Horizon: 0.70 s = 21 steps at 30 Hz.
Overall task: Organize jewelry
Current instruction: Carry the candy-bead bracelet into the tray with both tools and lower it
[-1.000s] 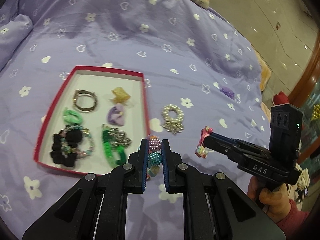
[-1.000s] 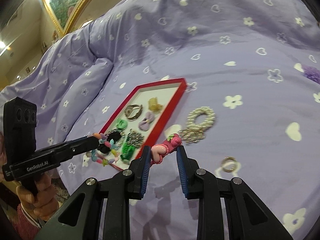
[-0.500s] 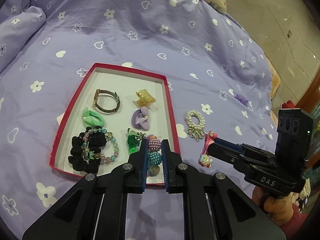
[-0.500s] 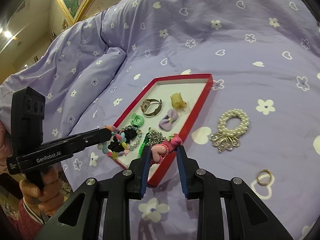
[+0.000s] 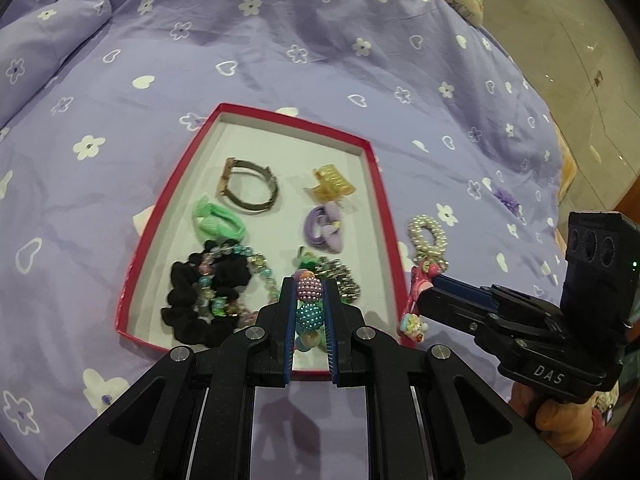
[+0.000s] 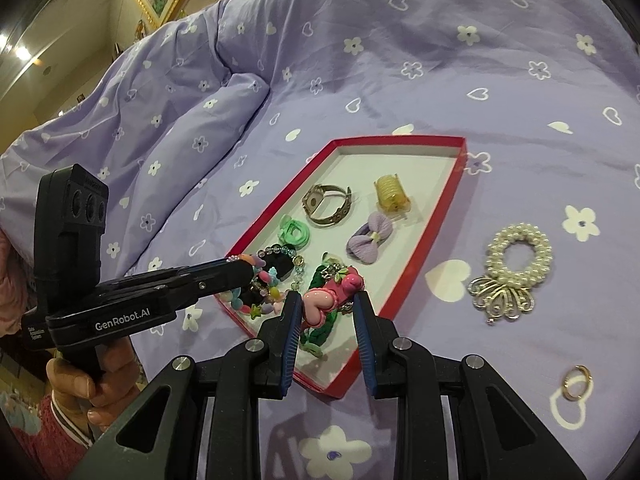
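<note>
A: Seven pieces lie inside the red tray (image 5: pixel 382 216) on the bed (image 5: pixel 280 40): metal bangle (image 5: pixel 250 188), yellow claw clip (image 5: pixel 330 184), purple bow tie (image 5: pixel 324 226), mint hair tie (image 5: pixel 216 222), black scrunchie (image 5: pixel 200 300), glass-bead bracelet (image 5: pixel 260 264), green braided piece with chain (image 5: pixel 340 280).

B: Items in transit?

A: Two. Left gripper (image 5: pixel 307 312) is clamped on a beaded strand (image 5: pixel 308 304) over the tray's near edge. Right gripper (image 6: pixel 326 304) is clamped on a pink clip (image 6: pixel 332 294), also at the tray's near edge.

B: Outstanding?

A: Three on the bed beyond the tray's right edge: pearl scrunchie (image 6: pixel 518 258) with silver charm, gold ring (image 6: pixel 576 382) nearer the bed's front, small purple item (image 5: pixel 506 200) toward the bed's right edge.

B: Status?

A: Judged well past halfway; both held pieces await release into the tray.
</note>
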Each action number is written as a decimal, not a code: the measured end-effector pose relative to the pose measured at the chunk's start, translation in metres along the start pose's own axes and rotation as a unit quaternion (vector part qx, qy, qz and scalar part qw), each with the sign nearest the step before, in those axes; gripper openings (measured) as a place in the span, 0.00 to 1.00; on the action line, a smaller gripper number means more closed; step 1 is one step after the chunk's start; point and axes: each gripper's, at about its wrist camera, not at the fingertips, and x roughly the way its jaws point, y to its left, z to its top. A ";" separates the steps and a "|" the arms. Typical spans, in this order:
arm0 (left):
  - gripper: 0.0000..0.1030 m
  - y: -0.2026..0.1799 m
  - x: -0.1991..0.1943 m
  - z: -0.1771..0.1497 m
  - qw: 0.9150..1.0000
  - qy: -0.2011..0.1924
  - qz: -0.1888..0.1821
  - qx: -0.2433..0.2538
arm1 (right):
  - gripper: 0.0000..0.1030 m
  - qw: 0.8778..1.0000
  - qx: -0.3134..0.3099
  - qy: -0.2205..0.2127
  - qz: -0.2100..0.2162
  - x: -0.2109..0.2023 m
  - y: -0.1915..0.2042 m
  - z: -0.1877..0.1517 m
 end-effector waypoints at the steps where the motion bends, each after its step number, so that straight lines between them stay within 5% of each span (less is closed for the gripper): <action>1: 0.11 0.003 0.001 0.000 1.000 0.000 0.001 -0.002 | 0.26 1.000 -0.002 0.002 0.001 0.002 0.001 0.000; 21: 0.11 0.054 0.023 -0.010 0.998 0.026 0.048 -0.033 | 0.26 0.996 -0.035 0.079 -0.016 0.054 0.009 -0.002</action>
